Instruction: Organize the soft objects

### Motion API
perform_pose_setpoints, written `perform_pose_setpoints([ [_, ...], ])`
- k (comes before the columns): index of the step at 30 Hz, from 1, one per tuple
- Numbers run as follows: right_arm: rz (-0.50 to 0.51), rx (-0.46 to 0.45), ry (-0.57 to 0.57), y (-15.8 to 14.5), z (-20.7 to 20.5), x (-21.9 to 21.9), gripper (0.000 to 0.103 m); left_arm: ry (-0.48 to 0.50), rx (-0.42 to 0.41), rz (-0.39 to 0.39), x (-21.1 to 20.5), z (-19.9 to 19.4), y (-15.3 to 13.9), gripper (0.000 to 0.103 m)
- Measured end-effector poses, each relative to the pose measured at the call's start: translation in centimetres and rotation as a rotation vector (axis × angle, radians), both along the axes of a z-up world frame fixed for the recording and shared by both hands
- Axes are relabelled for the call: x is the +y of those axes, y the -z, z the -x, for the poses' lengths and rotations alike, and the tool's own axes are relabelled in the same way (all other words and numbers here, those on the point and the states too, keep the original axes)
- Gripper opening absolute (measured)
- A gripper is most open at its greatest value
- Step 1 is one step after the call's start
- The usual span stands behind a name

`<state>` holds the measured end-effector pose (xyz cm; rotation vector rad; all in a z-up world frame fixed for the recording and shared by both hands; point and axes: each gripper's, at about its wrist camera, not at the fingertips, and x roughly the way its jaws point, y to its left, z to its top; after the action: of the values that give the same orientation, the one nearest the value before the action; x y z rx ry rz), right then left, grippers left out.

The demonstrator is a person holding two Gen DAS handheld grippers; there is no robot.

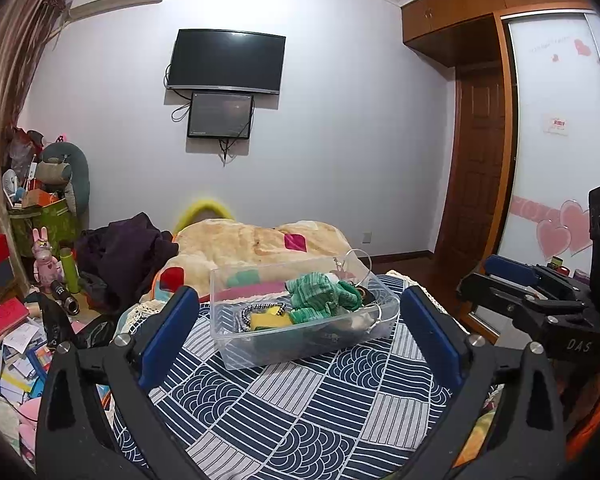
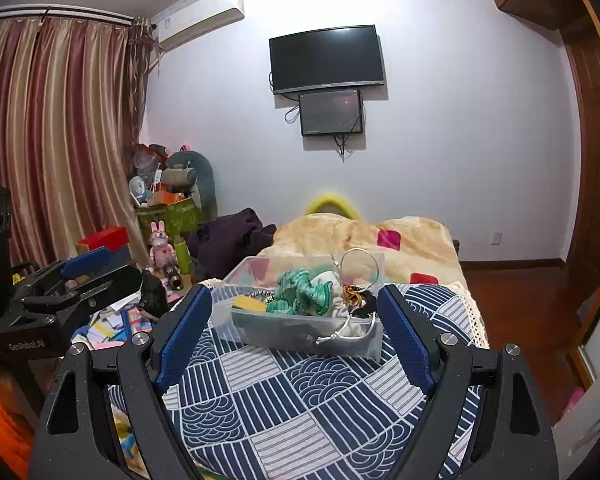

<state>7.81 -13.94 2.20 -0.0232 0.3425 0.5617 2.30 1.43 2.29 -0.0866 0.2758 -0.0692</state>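
Green knit cloth [image 1: 324, 294] lay bunched mid-frame in the clear plastic bin [image 1: 300, 350]; probably light and floppy, best pinched at its raised fold. Left gripper [image 1: 300, 320] and right gripper [image 2: 296, 324] both gaped wide, empty.

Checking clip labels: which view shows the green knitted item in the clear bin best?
The left wrist view: the green knitted item lies spread out and seen from above in the clear bin. The right wrist view shows it lower and more bunched behind the bin wall.
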Motion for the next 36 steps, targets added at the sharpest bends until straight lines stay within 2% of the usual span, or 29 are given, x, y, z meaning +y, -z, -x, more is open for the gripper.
perform_pose_setpoints([
  [16, 0.003, -0.001, -0.008, -0.18, 0.14, 0.14, 0.083, 0.025, 0.011, -0.020, -0.66, 0.06, -0.01, 0.103],
  [18, 0.003, -0.003, -0.006, -0.17, 0.16, 0.12, 0.085, 0.028, 0.008, -0.021, -0.76, 0.12, -0.03, 0.103],
  [20, -0.001, -0.012, -0.001, -0.22, 0.26, 0.11, 0.095, 0.034, 0.009, -0.021, -0.86, 0.13, -0.03, 0.103],
  [22, -0.005, -0.025, 0.003, -0.33, 0.49, 0.12, 0.098, 0.034, 0.007, -0.019, -0.88, 0.19, -0.04, 0.103],
  [36, -0.004, -0.036, 0.010, -0.26, 0.68, 0.31, 0.102, 0.037, 0.019, 0.000, -0.64, 0.03, 0.11, 0.103],
])
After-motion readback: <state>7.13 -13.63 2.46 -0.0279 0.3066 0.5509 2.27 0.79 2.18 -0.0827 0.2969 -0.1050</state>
